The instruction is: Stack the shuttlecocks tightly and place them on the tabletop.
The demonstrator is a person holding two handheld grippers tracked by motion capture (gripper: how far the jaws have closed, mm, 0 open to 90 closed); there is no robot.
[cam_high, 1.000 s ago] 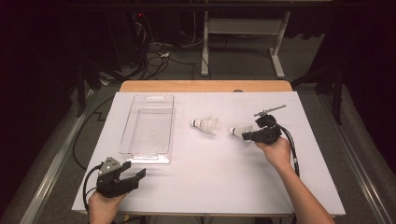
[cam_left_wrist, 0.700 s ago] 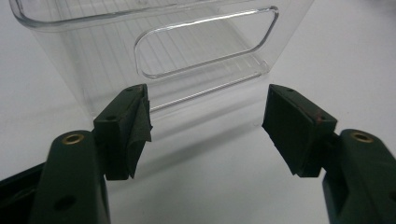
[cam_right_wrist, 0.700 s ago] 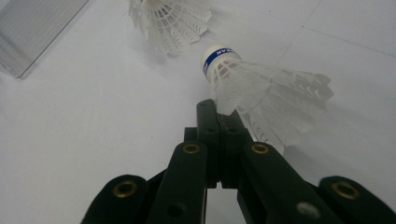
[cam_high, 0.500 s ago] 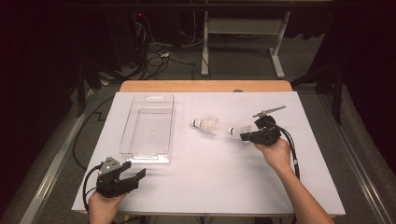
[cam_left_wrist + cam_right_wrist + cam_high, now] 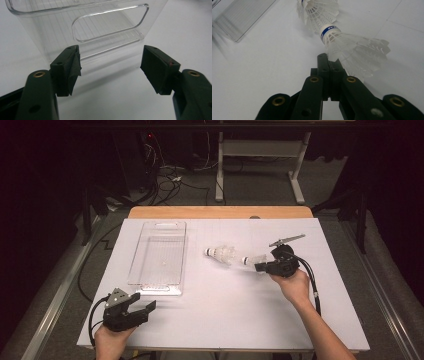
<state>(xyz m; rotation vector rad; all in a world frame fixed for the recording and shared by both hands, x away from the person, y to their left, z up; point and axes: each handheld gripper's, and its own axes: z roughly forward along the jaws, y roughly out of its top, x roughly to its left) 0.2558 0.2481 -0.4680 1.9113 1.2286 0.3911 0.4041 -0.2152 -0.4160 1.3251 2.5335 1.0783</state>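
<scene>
While the right gripper (image 5: 263, 266) pinches a white feathered shuttlecock (image 5: 352, 47) just above the bench (image 5: 225, 320), its twin (image 5: 220, 253) lies alongside; the clear plastic bin (image 5: 159, 251) seems unfilled, the left gripper (image 5: 142, 308) spread.

The blue band on the nearer shuttlecock (image 5: 352, 47) bears white letters ending in "AK".

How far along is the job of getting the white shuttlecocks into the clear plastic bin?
Nothing looks done: the clear plastic bin lies empty. In hand: the right gripper is shut on the feather skirt of one white feather shuttlecock. Left: carry it to the bin, then fetch the second white shuttlecock on the table. The left gripper waits open near the bin.
</scene>
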